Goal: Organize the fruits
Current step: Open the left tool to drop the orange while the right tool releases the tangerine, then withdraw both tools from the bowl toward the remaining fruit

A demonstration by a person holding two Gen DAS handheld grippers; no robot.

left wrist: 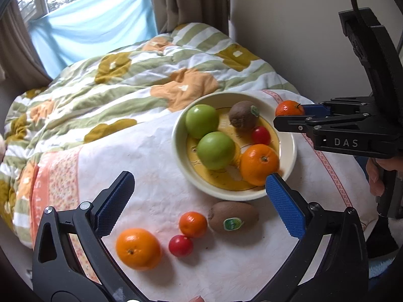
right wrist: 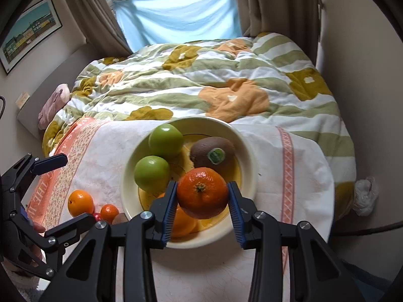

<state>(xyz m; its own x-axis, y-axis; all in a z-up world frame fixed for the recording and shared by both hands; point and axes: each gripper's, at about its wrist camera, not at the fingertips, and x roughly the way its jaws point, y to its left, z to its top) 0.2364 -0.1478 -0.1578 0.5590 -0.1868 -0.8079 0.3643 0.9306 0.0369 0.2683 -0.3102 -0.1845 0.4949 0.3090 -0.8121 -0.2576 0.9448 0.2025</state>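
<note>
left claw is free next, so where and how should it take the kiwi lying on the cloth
Grip the kiwi across its short middle, from above. It lies on its side, long axis left to right, so the narrow width fits the open left claw; the mandarin crowds its left end.

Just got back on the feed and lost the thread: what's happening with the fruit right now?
The right gripper is shut on a mandarin, holding it above the bowl. The bowl already holds two green apples, a kiwi, a red tomato and an orange. The left gripper hangs open and empty over the cloth, where an orange, a small mandarin, a tomato and a kiwi lie loose.
</note>
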